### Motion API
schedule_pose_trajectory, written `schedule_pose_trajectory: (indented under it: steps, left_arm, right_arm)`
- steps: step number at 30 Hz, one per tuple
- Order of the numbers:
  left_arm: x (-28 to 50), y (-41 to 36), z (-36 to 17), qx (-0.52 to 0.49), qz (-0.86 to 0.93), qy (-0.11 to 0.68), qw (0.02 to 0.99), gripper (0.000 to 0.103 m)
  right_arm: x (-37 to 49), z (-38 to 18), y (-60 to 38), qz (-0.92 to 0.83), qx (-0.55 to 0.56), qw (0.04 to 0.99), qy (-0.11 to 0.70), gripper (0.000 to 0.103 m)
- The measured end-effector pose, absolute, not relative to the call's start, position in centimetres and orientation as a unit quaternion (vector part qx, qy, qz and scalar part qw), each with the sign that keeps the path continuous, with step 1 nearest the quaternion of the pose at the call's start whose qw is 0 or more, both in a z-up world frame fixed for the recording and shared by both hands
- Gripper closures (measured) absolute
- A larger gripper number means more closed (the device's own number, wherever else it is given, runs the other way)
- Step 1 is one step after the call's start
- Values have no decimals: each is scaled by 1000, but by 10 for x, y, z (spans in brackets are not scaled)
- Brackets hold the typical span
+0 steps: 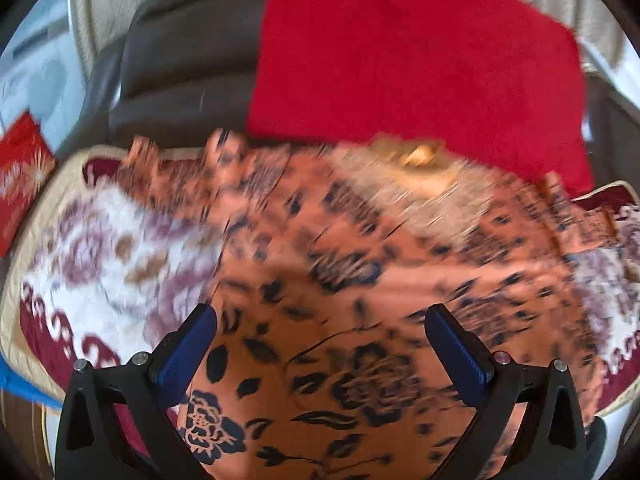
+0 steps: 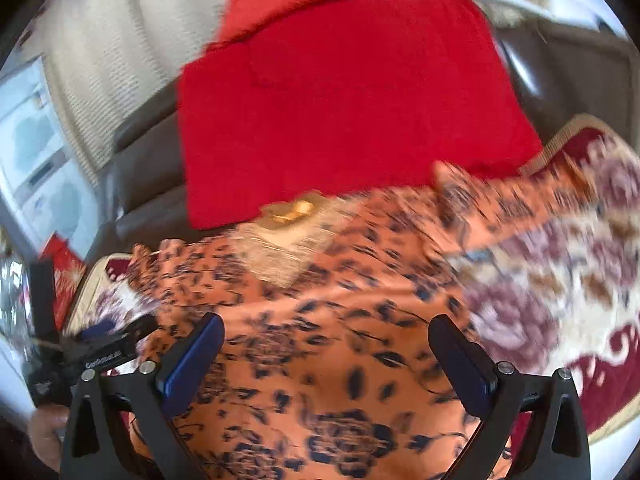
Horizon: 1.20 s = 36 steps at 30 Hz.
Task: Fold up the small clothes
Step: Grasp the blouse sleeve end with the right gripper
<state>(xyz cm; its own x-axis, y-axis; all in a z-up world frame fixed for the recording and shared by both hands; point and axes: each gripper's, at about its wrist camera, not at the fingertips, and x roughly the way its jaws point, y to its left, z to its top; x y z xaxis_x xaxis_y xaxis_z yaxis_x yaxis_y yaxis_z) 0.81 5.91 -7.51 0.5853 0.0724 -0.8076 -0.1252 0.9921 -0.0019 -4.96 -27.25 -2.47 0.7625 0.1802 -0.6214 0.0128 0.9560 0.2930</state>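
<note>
Both tongs stand wide open and hold nothing: the left tongs [image 1: 320, 344] and the right tongs [image 2: 326, 354] each hover at the bottom of their frame, blue pads spread, directly over the near part of an orange flowered garment [image 1: 360, 320]. That garment lies spread on a patterned mat [image 1: 92, 248] of white, plum and dark red, its body running from the bottom of each frame toward the middle, with its neck patch [image 2: 288, 236] pointing away and its sleeves reaching out to the left and right edges. So the long axis runs straight ahead of both tongs, and the hem is what sits nearest; neither hand looks clearly closer, since each view frames the cloth much the same, and motion blur hides the exact edges. Beyond the neckline a red cloth [image 1: 400, 60] lies over a dark sofa [image 1: 180, 60], with pale curtain [image 2: 120, 40] at the top. Only the right view shows the other tool and a hand [image 2: 46, 436] at lower left; only the left view shows the mat's full left border and a red box [image 1: 20, 184] past it.
</note>
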Motion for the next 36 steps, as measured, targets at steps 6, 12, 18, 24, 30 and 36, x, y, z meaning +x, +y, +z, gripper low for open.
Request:
schedule_pose_trajectory:
  steps: [6, 12, 18, 24, 30, 36]
  left_arm:
    - [14, 127, -112, -76, 136, 471, 868, 0]
    - [24, 197, -129, -123, 217, 457, 854, 0]
    - [35, 239, -151, -147, 265, 455, 837, 0]
    - [35, 253, -167, -153, 280, 441, 839, 0]
    - [30, 255, -170, -158, 268, 421, 852, 0]
    - [28, 256, -172, -155, 262, 411, 859, 0]
  right_arm:
    - [-15, -76, -451, -29, 373, 859, 349, 0]
    - [38, -116, -593, -72, 534, 789, 293, 2]
    - [105, -131, -645, -111, 524, 786, 309, 15]
    - [147, -157, -652, -127, 537, 768, 326, 22]
    - [166, -166, -668, -191, 528, 752, 347, 95]
    - [188, -83, -600, -161, 401, 840, 327, 95]
